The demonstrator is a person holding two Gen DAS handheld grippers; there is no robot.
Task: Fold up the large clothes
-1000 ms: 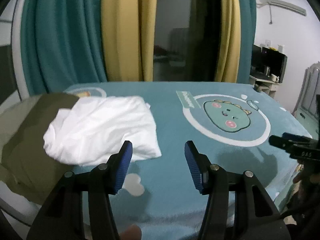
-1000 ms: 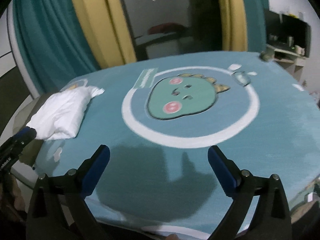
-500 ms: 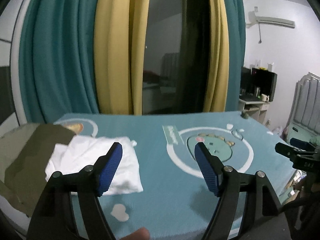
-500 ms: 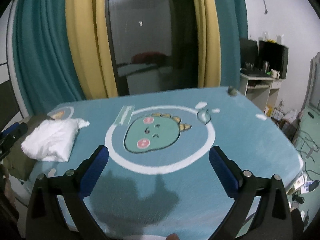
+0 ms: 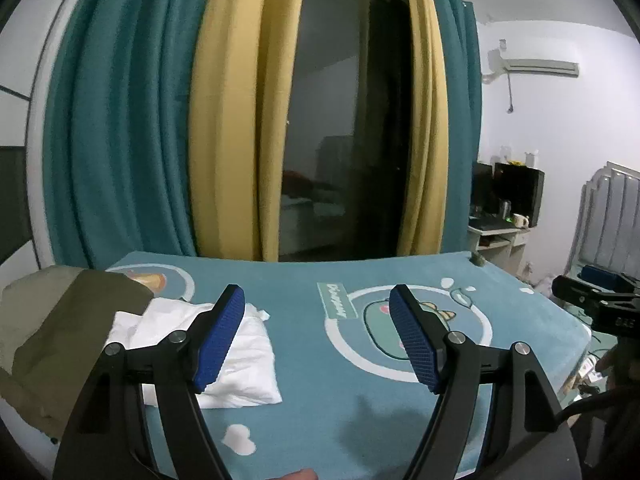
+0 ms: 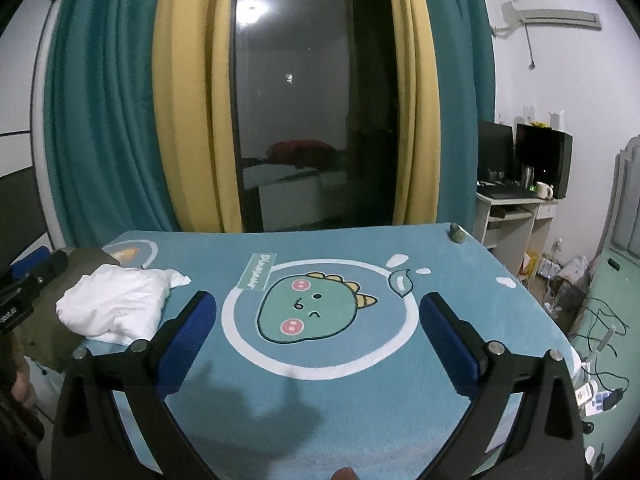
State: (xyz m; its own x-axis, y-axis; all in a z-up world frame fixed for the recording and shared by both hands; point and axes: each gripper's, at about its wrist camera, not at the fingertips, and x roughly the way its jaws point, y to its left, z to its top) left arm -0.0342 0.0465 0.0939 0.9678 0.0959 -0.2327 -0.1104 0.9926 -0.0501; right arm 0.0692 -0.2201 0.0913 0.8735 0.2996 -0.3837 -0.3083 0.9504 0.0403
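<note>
On the blue dinosaur rug [image 6: 420,360], 1 folded white garment [image 5: 236,356] and 1 olive garment [image 5: 60,328] are seen at left. Both the left gripper [image 5: 316,340] and right gripper [image 6: 316,340] are held apart, raised higher than before.

Two grippers: left [image 5: 316,336] and right [image 6: 318,338], each with two blue pads, jaws apart. Two garments on one blue mat [image 6: 360,408]: one white [image 6: 114,306], one olive [image 5: 60,336], the white partly overlying the olive. One dinosaur print [image 6: 310,308] on the mat. Curtain panels: two teal, two yellow. One air conditioner [image 6: 556,18]. One desk [image 6: 514,216]. Two monitors.
</note>
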